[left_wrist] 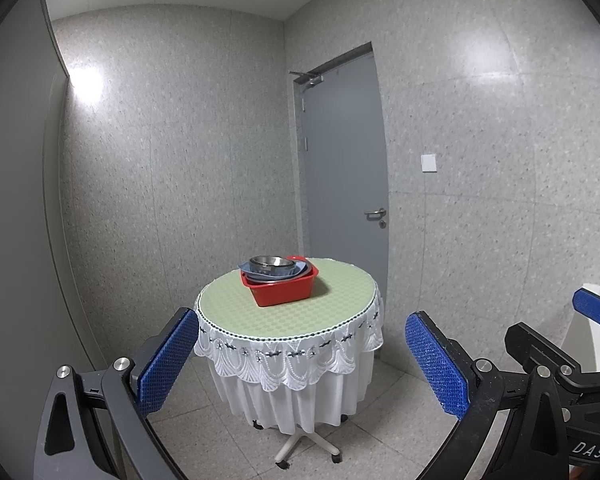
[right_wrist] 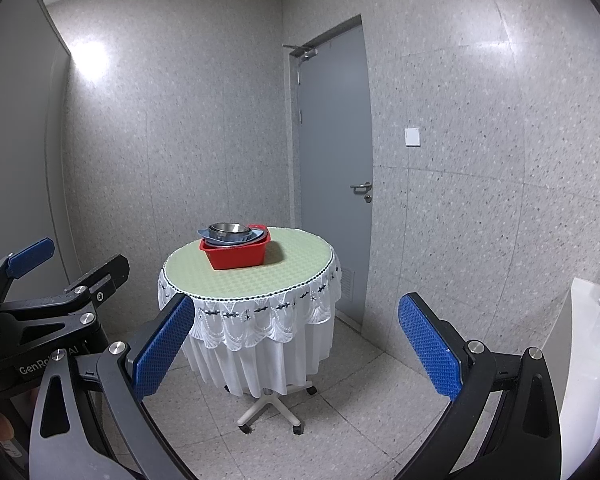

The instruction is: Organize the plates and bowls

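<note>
A red plastic basin (left_wrist: 281, 289) stands on a small round table (left_wrist: 288, 316) with a pale green top and white lace skirt. Stacked in the basin are a blue-grey dish (left_wrist: 300, 270) and a steel bowl (left_wrist: 271, 264) on top. The same basin (right_wrist: 236, 253) and steel bowl (right_wrist: 228, 229) show in the right wrist view. My left gripper (left_wrist: 302, 360) is open and empty, well short of the table. My right gripper (right_wrist: 296, 344) is open and empty, also short of the table. Each gripper shows at the edge of the other's view.
A closed grey door (left_wrist: 346, 160) is behind the table at the right. Speckled tiled walls close the room. The table stands on a wheeled base (right_wrist: 270, 408). A white counter (right_wrist: 588, 340) with a blue packet is at the far right.
</note>
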The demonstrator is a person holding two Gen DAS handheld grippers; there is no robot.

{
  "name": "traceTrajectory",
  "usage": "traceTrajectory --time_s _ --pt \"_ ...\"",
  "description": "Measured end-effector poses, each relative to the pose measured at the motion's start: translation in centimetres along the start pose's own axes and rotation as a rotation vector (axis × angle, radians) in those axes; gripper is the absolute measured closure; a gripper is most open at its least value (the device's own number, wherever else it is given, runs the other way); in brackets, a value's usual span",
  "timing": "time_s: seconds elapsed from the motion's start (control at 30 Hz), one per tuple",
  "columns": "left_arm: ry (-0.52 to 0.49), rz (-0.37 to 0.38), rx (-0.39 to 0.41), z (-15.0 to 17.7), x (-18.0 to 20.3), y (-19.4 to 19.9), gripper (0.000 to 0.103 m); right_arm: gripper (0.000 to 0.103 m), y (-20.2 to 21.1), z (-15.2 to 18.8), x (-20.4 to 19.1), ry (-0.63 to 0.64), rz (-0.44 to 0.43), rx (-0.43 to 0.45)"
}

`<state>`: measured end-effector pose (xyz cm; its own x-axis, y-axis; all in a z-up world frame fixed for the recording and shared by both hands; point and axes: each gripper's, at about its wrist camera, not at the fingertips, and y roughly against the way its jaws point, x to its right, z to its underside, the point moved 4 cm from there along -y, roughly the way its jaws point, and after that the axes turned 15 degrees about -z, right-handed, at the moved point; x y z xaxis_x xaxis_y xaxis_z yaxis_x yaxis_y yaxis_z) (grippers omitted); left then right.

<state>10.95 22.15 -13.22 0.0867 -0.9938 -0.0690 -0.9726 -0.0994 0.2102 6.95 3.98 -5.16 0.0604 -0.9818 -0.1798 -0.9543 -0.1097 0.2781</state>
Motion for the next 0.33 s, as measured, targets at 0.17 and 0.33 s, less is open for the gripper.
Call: traceTrajectory --time_s 0.17,0.33 --pt "-0.002 0.001 -0.016 -0.5 -0.1 -0.8 0.001 0.0 -1.0 -0.4 -0.5 -0.008 0.006 -0.013" --pt "-0.011 0.003 -0.029 -1.3 -0.5 -1.9 0.001 0.0 -2.4 -1.0 -1.1 -0.023 0.019 -0.03"
